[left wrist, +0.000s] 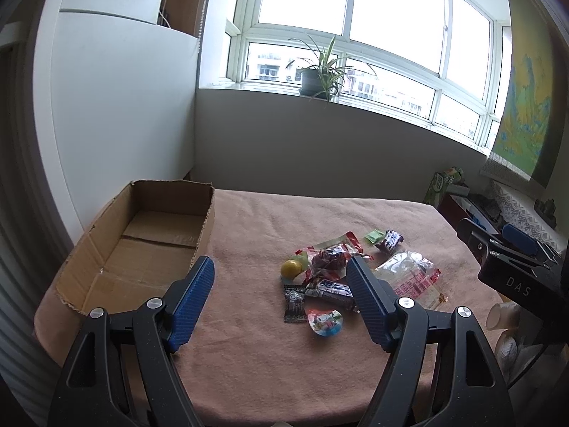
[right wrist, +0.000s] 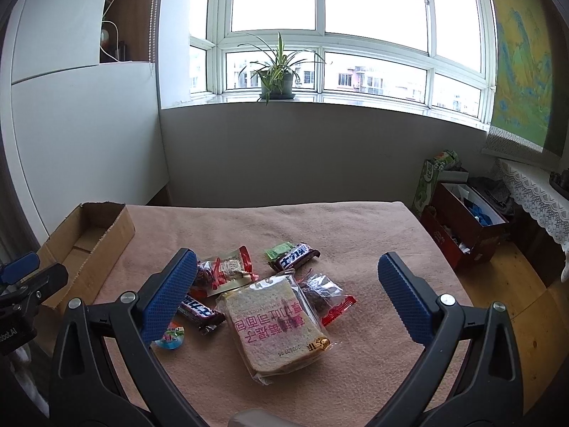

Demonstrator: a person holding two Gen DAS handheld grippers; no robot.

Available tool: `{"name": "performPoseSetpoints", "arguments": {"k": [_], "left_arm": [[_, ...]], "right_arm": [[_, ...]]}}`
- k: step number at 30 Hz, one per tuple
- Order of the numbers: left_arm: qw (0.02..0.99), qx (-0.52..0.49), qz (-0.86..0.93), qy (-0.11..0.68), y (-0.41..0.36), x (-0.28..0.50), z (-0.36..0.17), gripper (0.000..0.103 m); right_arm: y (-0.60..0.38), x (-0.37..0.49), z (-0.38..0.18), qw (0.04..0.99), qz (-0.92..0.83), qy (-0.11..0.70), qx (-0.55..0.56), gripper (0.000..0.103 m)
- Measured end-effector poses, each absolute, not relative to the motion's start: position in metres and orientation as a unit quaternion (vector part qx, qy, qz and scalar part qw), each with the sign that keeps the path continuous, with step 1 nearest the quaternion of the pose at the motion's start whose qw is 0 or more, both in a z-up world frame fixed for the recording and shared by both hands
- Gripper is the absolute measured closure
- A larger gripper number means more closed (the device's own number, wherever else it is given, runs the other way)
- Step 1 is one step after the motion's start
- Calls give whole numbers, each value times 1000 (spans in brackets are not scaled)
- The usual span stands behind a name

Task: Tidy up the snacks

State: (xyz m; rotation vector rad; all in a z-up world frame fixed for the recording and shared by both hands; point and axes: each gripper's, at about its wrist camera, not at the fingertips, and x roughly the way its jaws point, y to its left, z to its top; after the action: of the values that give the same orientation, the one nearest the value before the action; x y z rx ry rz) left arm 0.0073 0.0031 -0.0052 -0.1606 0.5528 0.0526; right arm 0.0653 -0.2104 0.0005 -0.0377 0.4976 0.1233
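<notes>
Both tongs, left (left wrist: 281, 267) and right (right wrist: 286, 267), hover wide open, empty, above snacks (right wrist: 277, 320).

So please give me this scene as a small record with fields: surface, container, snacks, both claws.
surface: table under a pink cloth
container: open cardboard box, at the left end, nothing seen inside
snacks: loose pile mid-cloth, none in the box
nearest snack: bagged bread slice, print upside down
others: two chocolate bars, yellow ball, small green packet
left claw: open, holding nothing
right claw: open, holding nothing
</notes>
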Motion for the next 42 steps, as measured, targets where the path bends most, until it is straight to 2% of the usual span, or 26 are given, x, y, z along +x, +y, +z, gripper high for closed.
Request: {"name": "performPoseSetpoints", "arguments": {"k": [42], "left_arm": [[955,-81,17,284,1,14,-9,26]], "right_arm": [[-213,71,-7,965,58,256,-18,0]]}}
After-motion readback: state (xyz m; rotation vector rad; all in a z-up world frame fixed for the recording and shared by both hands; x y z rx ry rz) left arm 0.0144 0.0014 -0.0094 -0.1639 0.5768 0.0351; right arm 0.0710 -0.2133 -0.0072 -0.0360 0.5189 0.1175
